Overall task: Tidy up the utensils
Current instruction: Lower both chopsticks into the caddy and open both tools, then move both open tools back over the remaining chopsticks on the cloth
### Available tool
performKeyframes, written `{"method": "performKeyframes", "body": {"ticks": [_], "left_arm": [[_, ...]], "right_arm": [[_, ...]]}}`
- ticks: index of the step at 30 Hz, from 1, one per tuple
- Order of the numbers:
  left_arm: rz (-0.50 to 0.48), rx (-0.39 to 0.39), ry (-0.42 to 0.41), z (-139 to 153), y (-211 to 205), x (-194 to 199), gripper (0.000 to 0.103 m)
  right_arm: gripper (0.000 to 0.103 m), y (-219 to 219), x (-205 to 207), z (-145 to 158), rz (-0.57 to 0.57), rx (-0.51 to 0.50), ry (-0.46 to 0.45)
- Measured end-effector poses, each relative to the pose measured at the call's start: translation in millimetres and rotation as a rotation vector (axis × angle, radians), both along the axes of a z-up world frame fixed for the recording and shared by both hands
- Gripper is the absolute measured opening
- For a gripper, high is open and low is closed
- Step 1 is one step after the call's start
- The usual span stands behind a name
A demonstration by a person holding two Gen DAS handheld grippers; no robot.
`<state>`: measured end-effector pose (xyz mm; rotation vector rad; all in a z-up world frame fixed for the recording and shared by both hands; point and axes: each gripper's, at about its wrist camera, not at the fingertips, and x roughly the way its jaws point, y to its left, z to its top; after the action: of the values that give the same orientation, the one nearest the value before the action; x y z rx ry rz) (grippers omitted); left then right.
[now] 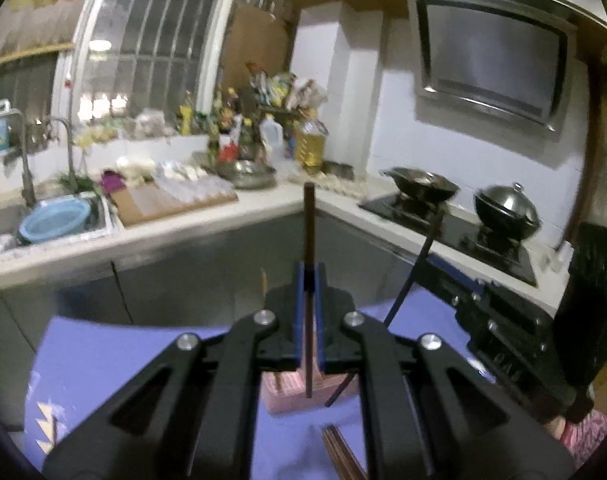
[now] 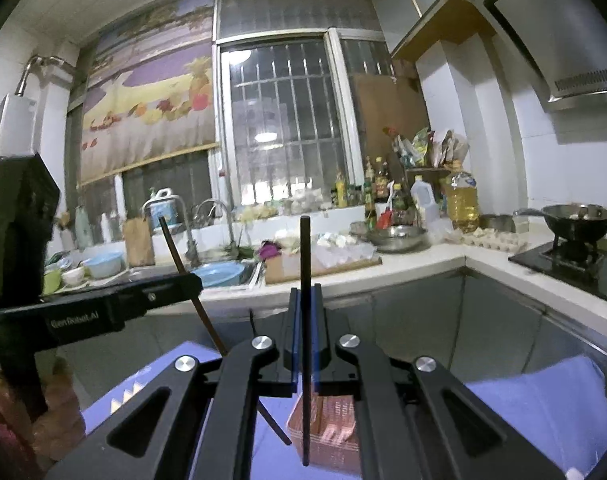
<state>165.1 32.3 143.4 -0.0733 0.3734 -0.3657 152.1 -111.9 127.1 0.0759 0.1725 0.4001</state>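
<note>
Left hand-held gripper: jaws clamped on brown chopstick, stick upright, sticking out above and below blue pads. Right hand-held gripper: jaws clamped on black chopstick, also upright. Pink basket below both sticks, on blue-covered table. Loose chopsticks on cloth, near left gripper.

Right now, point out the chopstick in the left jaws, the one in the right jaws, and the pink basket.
left chopstick (image 1: 308, 232), left wrist view, upper shaft above the jaws.
right chopstick (image 2: 304, 256), right wrist view, upper shaft.
pink basket (image 2: 335, 432), right wrist view, front wall.
</note>
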Motion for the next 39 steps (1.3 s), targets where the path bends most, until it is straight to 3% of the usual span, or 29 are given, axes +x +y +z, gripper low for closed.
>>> {"method": "performKeyframes", "body": {"ticks": [7, 14, 20, 21, 22, 24, 26, 28, 29, 34, 39], "left_arm": [[0.030, 0.024, 0.029, -4, -13, 46, 0.004], [0.030, 0.056, 0.125, -62, -32, 70, 0.004], [0.079, 0.120, 0.184, -107, -50, 73, 0.006], [0.092, 0.134, 0.194, -113, -52, 71, 0.023], [0.107, 0.140, 0.194, -116, -52, 69, 0.046], [0.181, 0.128, 0.160, -119, -44, 58, 0.070], [0.188, 0.099, 0.141, -117, -36, 48, 0.071], [0.216, 0.083, 0.117, -113, -29, 37, 0.071], [0.231, 0.074, 0.099, -110, -25, 30, 0.071], [0.303, 0.013, -0.020, -90, -4, -19, 0.071], [0.319, 0.003, -0.074, -88, 5, -61, 0.073]], "right_arm": [[0.005, 6, 44, -10, -0.021, -0.025, -0.005], [0.005, -5, 62, -62, -0.026, -0.033, 0.088], [0.005, -10, 51, -90, -0.035, -0.025, 0.142], [0.006, -11, 46, -93, -0.042, -0.015, 0.148], [0.006, -12, 43, -94, -0.054, -0.006, 0.148], [0.008, -18, 31, -98, -0.083, 0.027, 0.136], [0.018, -23, 22, -100, -0.097, 0.041, 0.135], [0.048, -28, 7, -98, -0.109, 0.064, 0.117], [0.054, -31, -1, -96, -0.116, 0.076, 0.097], [0.061, -44, -62, -87, -0.161, 0.123, -0.029], [0.069, -52, -101, -110, -0.189, 0.118, 0.010]]}}
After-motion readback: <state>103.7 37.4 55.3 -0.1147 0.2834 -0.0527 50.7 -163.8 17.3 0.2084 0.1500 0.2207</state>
